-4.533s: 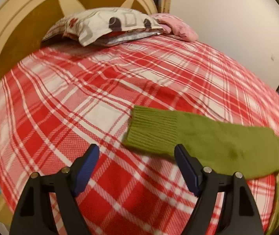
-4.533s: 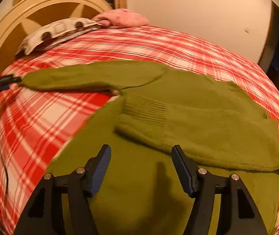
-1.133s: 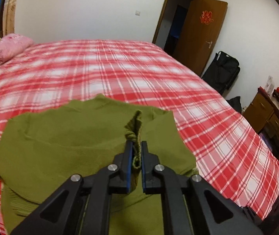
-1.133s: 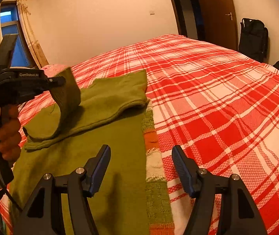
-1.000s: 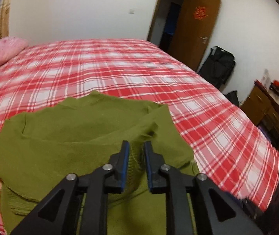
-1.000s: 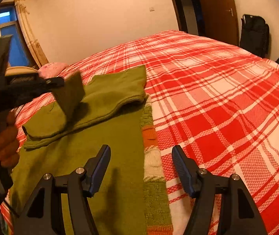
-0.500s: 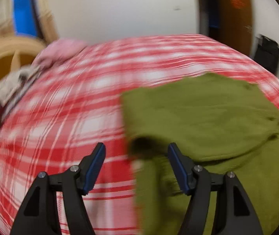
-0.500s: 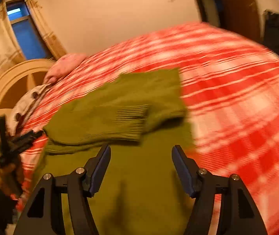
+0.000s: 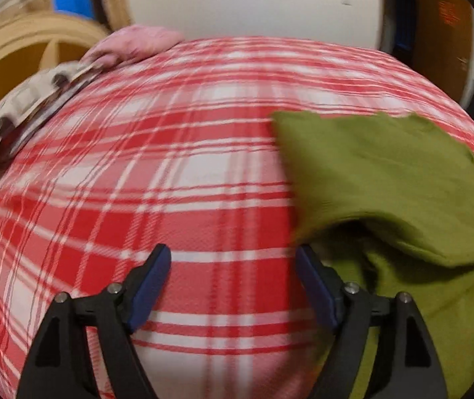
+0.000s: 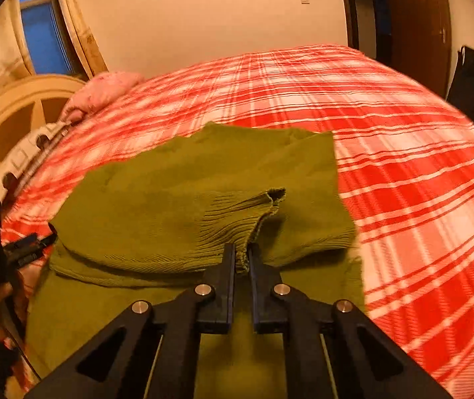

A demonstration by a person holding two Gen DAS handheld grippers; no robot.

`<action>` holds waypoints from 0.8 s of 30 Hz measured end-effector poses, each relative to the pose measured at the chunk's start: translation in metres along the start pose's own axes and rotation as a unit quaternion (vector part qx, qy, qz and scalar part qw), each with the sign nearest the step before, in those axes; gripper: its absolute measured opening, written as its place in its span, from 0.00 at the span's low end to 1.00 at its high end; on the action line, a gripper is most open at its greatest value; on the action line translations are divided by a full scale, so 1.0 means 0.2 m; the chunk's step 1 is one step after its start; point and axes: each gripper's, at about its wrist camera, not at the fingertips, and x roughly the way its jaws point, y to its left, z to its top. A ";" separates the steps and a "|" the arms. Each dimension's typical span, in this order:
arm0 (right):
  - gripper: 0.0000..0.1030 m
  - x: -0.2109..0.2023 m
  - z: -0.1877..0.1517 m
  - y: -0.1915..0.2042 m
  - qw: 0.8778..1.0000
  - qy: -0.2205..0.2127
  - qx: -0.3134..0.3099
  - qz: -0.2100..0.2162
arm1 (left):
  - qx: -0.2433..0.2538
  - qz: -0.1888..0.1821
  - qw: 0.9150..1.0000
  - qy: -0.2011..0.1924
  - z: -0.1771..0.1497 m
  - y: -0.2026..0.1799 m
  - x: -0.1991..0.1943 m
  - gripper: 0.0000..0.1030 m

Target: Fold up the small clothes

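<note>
Since a second ago, left tool [image 9: 233,282] let go, now apart; right tool [image 10: 241,259] clamps the sleeve cuff [image 10: 246,219] on the green sweater [image 10: 177,179], on the bed [image 10: 403,139]. Sleeves in, body fold left.

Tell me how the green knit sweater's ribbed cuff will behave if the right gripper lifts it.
Probably floppy: the green knit sweater already sags in soft folds. The ribbed cuff, pinched by the right gripper, would likely drag its sleeve along. It seems unlikely to slip, given the textured rib.
</note>
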 end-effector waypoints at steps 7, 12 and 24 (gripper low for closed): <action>0.43 0.10 -0.09 -0.06 0.998 0.043 -0.008 -0.043 | -0.057 0.012 0.998 0.013 -0.04 0.15 -0.01 0.77; 0.54 -0.02 -0.04 0.00 0.998 -0.007 -0.034 -0.055 | -0.056 0.000 0.997 -0.044 0.02 0.12 -0.16 0.78; 0.54 0.19 0.05 0.18 0.998 0.015 -0.068 0.009 | 0.086 0.049 0.995 -0.011 0.14 -0.29 0.08 0.89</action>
